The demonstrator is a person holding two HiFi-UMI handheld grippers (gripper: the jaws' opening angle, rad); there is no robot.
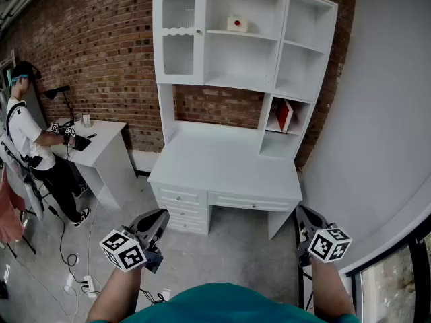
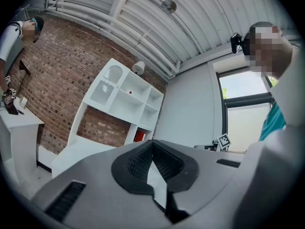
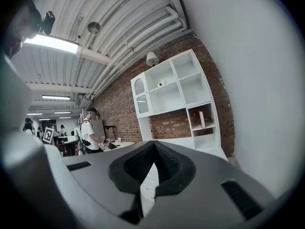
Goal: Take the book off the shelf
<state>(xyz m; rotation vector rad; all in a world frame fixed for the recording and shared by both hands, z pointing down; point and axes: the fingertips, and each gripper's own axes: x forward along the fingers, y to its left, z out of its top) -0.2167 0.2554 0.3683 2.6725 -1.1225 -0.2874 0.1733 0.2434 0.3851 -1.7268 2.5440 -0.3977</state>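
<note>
While I stand in front of the white desk (image 1: 222,163), both my grippers hang low over the floor, on my side of its front edge and well apart from it. My left gripper (image 1: 156,221) has its two jaws closed together; in the left gripper view the black pads (image 2: 138,161) meet at the tip and nothing is between them. My right gripper (image 1: 306,217) is also fully closed and holds nothing; in the right gripper view its pads (image 3: 167,163) touch at the tip in the same way. The book (image 1: 285,115) is red and it is on the shelf unit (image 1: 269,86) that stands on the back part of the desk. It is in the lower compartment at the right end of the unit, on a small shelf, and it stands tilted, not upright. On the upper middle shelf is a small red and white object (image 1: 236,23); I cannot tell what it is. The top left corner of the unit has a cupboard door (image 1: 178,32) with a pane. Behind the unit is a brick wall (image 1: 101,52). Far to my left another person (image 1: 27,133) stands at a small white table (image 1: 108,147).
</note>
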